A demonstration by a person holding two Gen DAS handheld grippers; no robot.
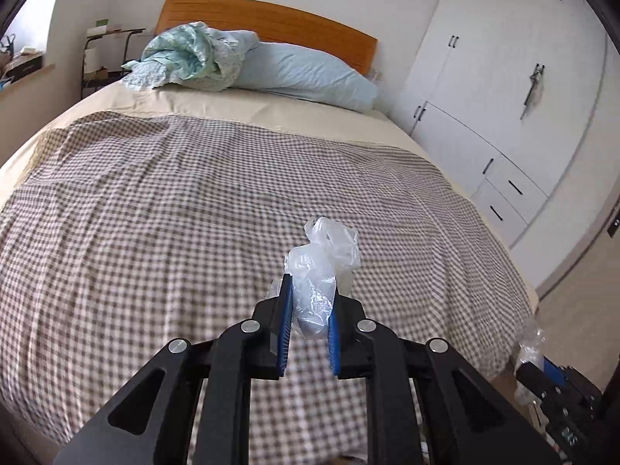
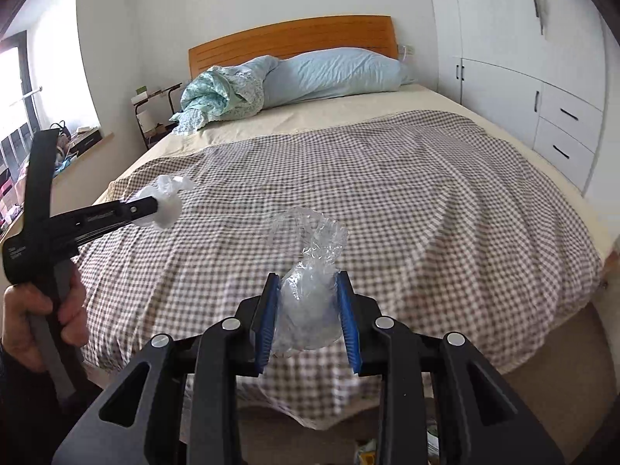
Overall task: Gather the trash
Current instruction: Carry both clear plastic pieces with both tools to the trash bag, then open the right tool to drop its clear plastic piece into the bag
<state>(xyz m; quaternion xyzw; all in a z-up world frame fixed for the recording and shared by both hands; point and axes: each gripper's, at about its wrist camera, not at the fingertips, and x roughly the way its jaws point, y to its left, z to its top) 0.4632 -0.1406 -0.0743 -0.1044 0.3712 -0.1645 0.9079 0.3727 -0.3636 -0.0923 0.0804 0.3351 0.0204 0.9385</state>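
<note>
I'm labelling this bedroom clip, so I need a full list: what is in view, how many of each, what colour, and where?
Crumpled clear plastic bag: 2, transparent, one clamped in each gripper.
Brown-and-white checked blanket: 1, spread over the bed.
Beige bed sheet: 1, bare near the pillows.
Light blue pillow: 1, at the headboard.
Bunched green patterned bedding: 1, beside the pillow.
Orange wooden headboard: 1, against the wall.
White built-in wardrobe: 1, black handles, right of the bed.
Black-framed bedside rack: 1, left of the bed.
Left hand-held gripper: black, blue pads, shut.
Right hand-held gripper: same, shut.
Person's left hand: on the gripper handle.
</note>
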